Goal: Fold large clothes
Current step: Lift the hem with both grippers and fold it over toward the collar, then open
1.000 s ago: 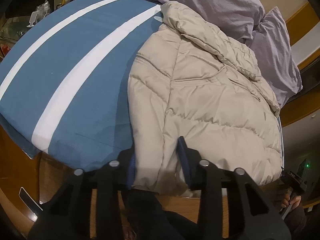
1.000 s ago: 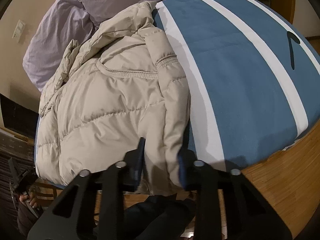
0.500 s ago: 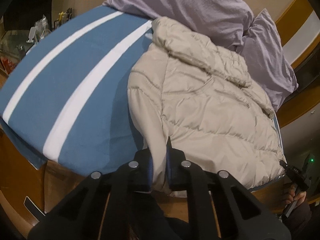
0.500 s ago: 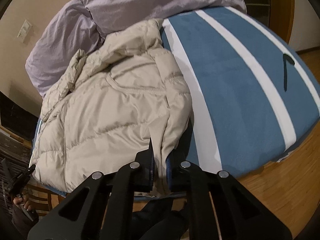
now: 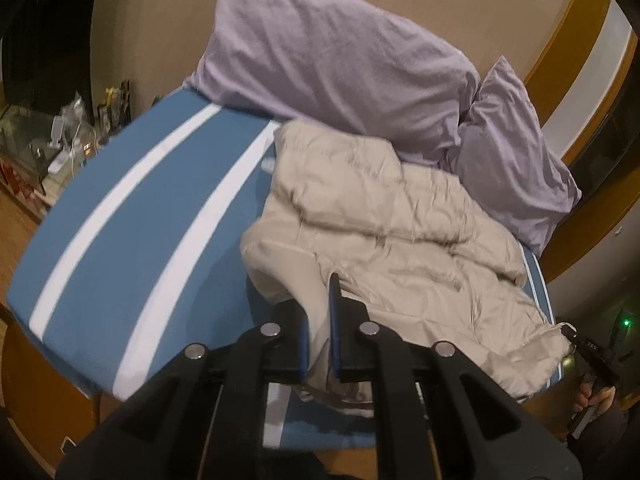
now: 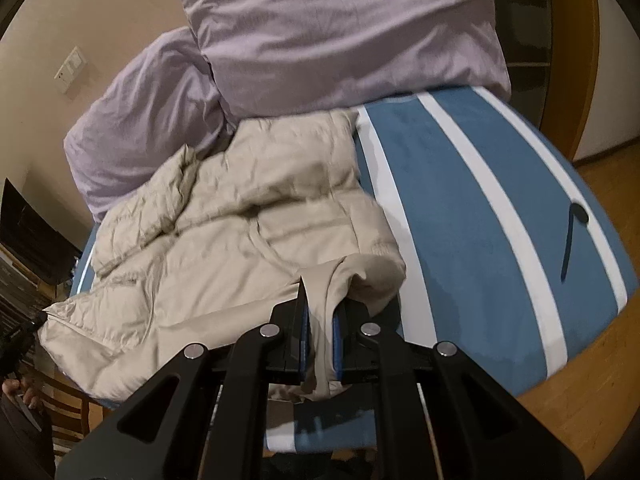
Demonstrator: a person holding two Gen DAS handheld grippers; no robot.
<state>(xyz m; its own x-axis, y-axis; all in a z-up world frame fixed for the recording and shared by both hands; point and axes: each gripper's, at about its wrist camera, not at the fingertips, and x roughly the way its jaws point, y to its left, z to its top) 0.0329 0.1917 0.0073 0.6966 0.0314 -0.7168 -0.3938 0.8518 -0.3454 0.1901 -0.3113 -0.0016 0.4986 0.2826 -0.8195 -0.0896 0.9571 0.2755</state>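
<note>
A beige puffer jacket [image 5: 400, 216] lies on a blue bed with white stripes [image 5: 132, 232], its collar toward the lilac pillows. My left gripper [image 5: 318, 308] is shut on the jacket's bottom hem at one corner and holds it lifted off the bed. In the right wrist view the jacket [image 6: 224, 248] fills the left half. My right gripper [image 6: 320, 312] is shut on the hem's other corner, also lifted, so the lower edge curls upward toward the collar.
Two lilac pillows [image 5: 340, 60] [image 6: 340, 32] lean on the wall at the bed's head. Wooden floor [image 6: 600, 380] surrounds the bed [image 6: 480, 208]. A cluttered shelf [image 5: 60, 140] stands at the far left. A dark strap [image 6: 570, 240] lies on the bed's right side.
Both grippers closed on the jacket's bottom hem, then lifted it and carried it toward the collar. The lower edge now curls up off the bed.
</note>
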